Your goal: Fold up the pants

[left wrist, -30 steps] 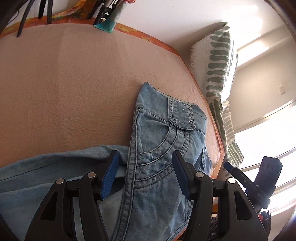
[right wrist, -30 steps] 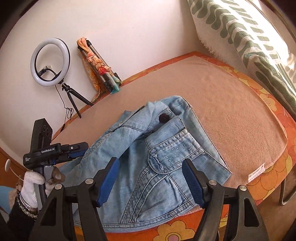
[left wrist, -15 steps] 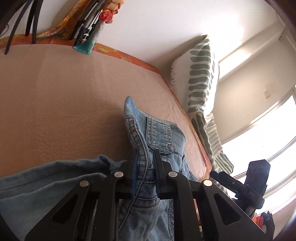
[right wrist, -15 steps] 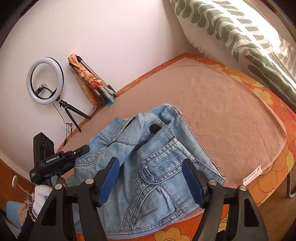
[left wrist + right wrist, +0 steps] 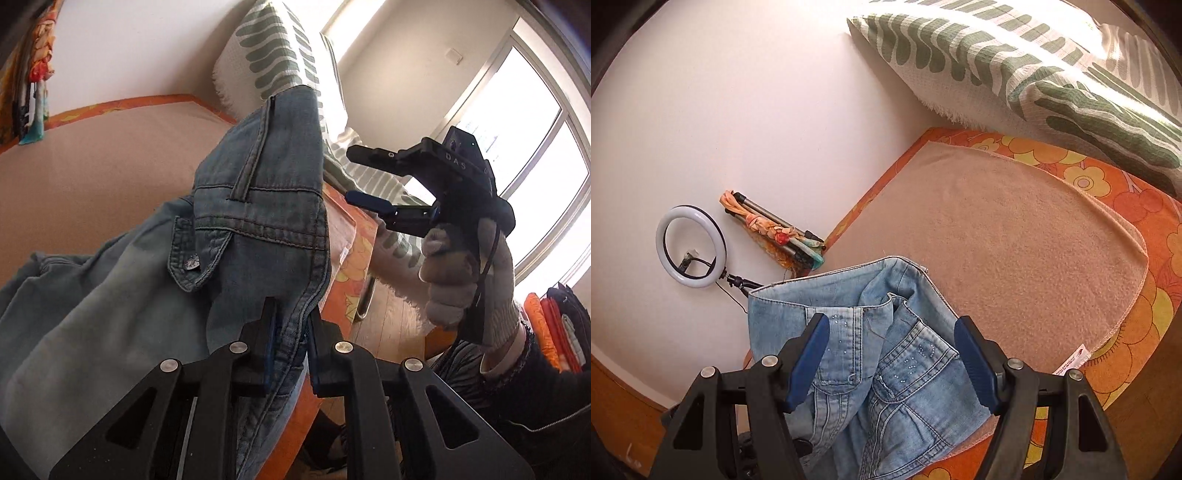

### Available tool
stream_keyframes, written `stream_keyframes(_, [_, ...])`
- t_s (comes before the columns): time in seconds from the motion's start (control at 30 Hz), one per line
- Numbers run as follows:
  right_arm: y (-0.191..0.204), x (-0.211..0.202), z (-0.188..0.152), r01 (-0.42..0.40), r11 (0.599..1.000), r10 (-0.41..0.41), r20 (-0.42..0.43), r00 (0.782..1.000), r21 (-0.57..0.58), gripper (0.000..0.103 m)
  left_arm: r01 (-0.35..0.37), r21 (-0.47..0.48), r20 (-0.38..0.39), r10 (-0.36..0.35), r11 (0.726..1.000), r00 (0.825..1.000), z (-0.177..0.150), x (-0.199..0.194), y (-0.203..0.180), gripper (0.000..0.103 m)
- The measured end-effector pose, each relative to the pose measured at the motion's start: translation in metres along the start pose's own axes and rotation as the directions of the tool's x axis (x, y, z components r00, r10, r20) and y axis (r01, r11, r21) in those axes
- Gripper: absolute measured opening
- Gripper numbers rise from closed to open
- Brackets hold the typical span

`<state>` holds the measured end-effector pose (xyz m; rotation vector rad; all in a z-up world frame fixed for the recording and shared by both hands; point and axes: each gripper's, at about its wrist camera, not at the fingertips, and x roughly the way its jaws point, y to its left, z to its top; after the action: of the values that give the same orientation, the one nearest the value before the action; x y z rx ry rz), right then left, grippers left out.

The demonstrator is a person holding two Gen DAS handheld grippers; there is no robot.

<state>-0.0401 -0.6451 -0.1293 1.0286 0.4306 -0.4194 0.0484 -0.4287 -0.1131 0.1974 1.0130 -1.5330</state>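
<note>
The light blue denim pants [image 5: 258, 206] hang lifted from my left gripper [image 5: 290, 325], which is shut on a seamed edge of the denim near the waist. In the right wrist view the pants [image 5: 886, 354] are raised and bunched, waistband up, above the tan blanket [image 5: 1015, 240]. My right gripper [image 5: 892, 358] is open with its blue pads on either side of the waistband, not closed on it. It also shows in the left wrist view [image 5: 373, 181], held in a gloved hand to the right of the pants.
The tan blanket lies on an orange floral bed cover [image 5: 1145, 206]. A green-patterned pillow [image 5: 1034, 66] leans at the bed's head. A ring light [image 5: 689, 256] and a folded tripod [image 5: 775, 232] stand by the white wall. Wooden floor [image 5: 388, 310] lies beside the bed.
My left gripper closed on the denim, then lifted the pants off the blanket. My right gripper stayed open and moved close over the raised waistband.
</note>
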Motion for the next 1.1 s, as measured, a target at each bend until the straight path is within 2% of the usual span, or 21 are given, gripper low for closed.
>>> stream_keyframes(0.13, [-0.010, 0.005, 0.005, 0.016, 1.000, -0.016, -0.022, 1.000, 0.011, 0.074, 0.034, -0.011, -0.091, -0.035, 0.999, 0.995, -0.008, 0.024, -0.001, 0.012])
stream_keyframes(0.23, [-0.009, 0.008, 0.012, 0.045, 0.998, -0.046, -0.026, 0.999, -0.035, 0.074, 0.021, 0.033, -0.136, -0.017, 0.999, 0.991, -0.015, 0.033, -0.011, 0.012])
stream_keyframes(0.33, [-0.002, 0.019, 0.023, 0.048, 0.993, -0.054, -0.053, 0.997, -0.111, 0.074, 0.030, 0.066, -0.133, -0.021, 0.997, 0.991, -0.016, 0.027, -0.021, 0.012])
stream_keyframes(0.43, [0.007, 0.043, 0.030, 0.052, 0.977, -0.073, -0.098, 0.992, -0.208, 0.074, 0.019, 0.080, -0.088, -0.012, 0.997, 0.996, -0.013, 0.006, -0.028, 0.012])
stream_keyframes(0.57, [0.013, 0.094, 0.034, 0.029, 0.960, -0.084, -0.185, 0.979, -0.279, 0.074, -0.075, 0.088, -0.018, 0.077, 0.993, 0.997, -0.021, -0.029, -0.024, 0.013])
stream_keyframes(0.67, [0.010, 0.129, 0.040, 0.049, 0.950, -0.126, -0.232, 0.964, -0.309, 0.074, -0.190, 0.097, 0.010, 0.190, 0.977, 0.982, -0.029, -0.046, -0.011, 0.013])
stream_keyframes(0.73, [0.004, 0.146, 0.043, 0.078, 0.938, -0.170, -0.254, 0.952, -0.337, 0.077, -0.233, 0.066, -0.001, 0.234, 0.970, 0.972, -0.041, -0.055, 0.001, 0.013])
stream_keyframes(0.8, [-0.006, 0.158, 0.046, 0.051, 0.950, -0.147, -0.295, 0.944, -0.309, 0.081, -0.260, 0.017, -0.024, 0.260, 0.965, 0.965, -0.053, -0.061, 0.024, 0.013])
stream_keyframes(0.87, [-0.011, 0.158, 0.047, -0.001, 0.960, -0.084, -0.294, 0.952, -0.279, 0.081, -0.280, -0.011, -0.051, 0.279, 0.960, 0.959, -0.066, -0.064, 0.039, 0.013])
stream_keyframes(0.93, [-0.010, 0.162, 0.045, -0.075, 0.964, -0.021, -0.350, 0.936, -0.257, 0.075, -0.291, -0.033, -0.075, 0.287, 0.956, 0.955, -0.078, -0.061, 0.048, 0.013])
stream_keyframes(0.97, [-0.008, 0.164, 0.040, -0.098, 0.960, -0.007, -0.374, 0.927, -0.261, 0.064, -0.289, -0.043, -0.088, 0.284, 0.956, 0.955, -0.081, -0.060, 0.053, 0.013])
stream_keyframes(1.03, [0.001, 0.164, 0.030, -0.107, 0.941, -0.027, -0.386, 0.922, -0.321, 0.056, -0.289, -0.051, -0.107, 0.283, 0.956, 0.953, -0.085, -0.058, 0.058, 0.013])
stream_keyframes(1.07, [0.005, 0.163, 0.025, -0.122, 0.933, -0.023, -0.394, 0.919, -0.338, 0.042, -0.291, -0.051, -0.112, 0.284, 0.955, 0.952, -0.085, -0.058, 0.058, 0.013])
stream_keyframes(1.1, [0.009, 0.161, 0.023, -0.109, 0.929, -0.037, -0.380, 0.924, -0.355, 0.036, -0.291, -0.048, -0.116, 0.284, 0.956, 0.952, -0.085, -0.057, 0.058, 0.013])
